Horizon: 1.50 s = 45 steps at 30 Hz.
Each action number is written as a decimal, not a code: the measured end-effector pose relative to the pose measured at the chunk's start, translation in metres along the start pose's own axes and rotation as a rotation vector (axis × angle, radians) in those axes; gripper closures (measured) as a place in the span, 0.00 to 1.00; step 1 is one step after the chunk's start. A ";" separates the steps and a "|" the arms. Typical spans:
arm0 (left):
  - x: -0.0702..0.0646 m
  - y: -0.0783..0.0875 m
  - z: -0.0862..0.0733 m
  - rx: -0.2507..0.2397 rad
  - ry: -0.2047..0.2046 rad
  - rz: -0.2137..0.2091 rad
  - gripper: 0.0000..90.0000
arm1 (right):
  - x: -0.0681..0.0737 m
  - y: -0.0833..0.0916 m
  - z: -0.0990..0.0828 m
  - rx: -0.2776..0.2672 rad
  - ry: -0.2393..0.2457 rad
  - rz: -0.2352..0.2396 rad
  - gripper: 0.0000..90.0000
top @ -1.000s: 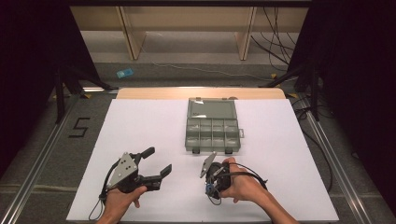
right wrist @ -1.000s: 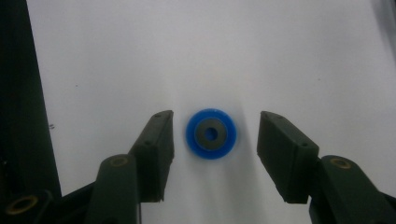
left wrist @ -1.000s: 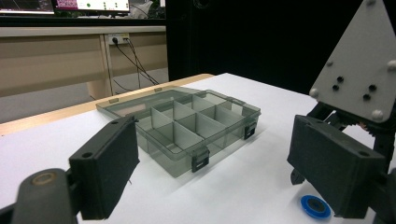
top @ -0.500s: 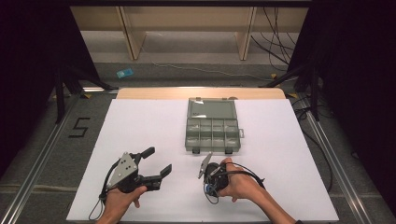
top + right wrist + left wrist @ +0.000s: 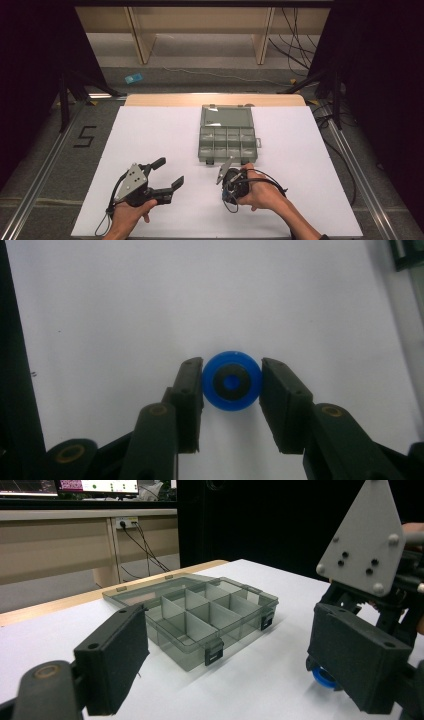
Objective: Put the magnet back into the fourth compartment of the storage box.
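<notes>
A: Blue ring (image 5: 231, 381), where's it at?

B: Centre of the right gripper view, flat on the white table (image 5: 125, 305), black core w/ a blue dot in the middle. Right gripper (image 5: 231, 390) has a jaw on each side of it, both pads touching or v. nearly touching the rim. Clamped on it, as far as I can tell.

A: And from above?

B: High view: right gripper (image 5: 231, 184) sits lower centre of the frame, pointing down at the table, person's right hand (image 5: 257, 189) wrapped round it, cable looping off to the right. Ring itself hidden under it there.

A: Left side?

B: Left gripper (image 5: 168, 174) lower left of the frame, held in the left hand (image 5: 131, 212), jaws spread wide apart, nothing between them. Its own view shows a sliver of the blue ring (image 5: 322, 677) at lower right, under the other gripper's grey plate.

A: The box?

B: Compartment box (image 5: 227, 134), translucent grey, centre of the high view, lid open and lying flat toward the top of the frame. Dividers visible; compartments look empty in the left gripper view (image 5: 200, 615). Just above the right gripper in frame, near but not touching.
</notes>
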<state>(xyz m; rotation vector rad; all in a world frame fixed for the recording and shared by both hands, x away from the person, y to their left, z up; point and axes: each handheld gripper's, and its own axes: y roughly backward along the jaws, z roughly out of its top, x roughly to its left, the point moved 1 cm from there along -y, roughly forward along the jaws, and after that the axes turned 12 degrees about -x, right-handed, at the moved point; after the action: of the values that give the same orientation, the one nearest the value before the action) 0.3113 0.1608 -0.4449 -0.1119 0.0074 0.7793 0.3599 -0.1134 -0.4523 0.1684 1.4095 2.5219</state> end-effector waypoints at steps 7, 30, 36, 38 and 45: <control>-0.001 -0.001 0.000 -0.008 0.002 -0.007 0.17 | -0.012 0.019 -0.003 -0.046 -0.017 -0.043 0.69; 0.000 0.000 0.000 0.003 0.002 0.001 0.17 | -0.043 0.055 -0.016 -0.148 -0.072 -0.168 0.70; 0.000 0.000 0.000 0.001 0.004 0.004 0.17 | -0.056 0.064 -0.017 -0.164 -0.094 -0.207 0.70; 0.000 0.000 0.000 0.002 0.004 0.004 0.17 | -0.059 0.067 -0.017 -0.170 -0.104 -0.213 0.70; 0.001 0.000 -0.001 0.006 0.004 0.006 0.17 | -0.078 0.069 -0.015 -0.189 -0.126 -0.250 0.70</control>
<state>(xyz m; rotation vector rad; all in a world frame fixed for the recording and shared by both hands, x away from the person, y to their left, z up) 0.3119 0.1610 -0.4459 -0.1079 0.0136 0.7854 0.4211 -0.1816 -0.3997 0.1065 1.0655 2.3745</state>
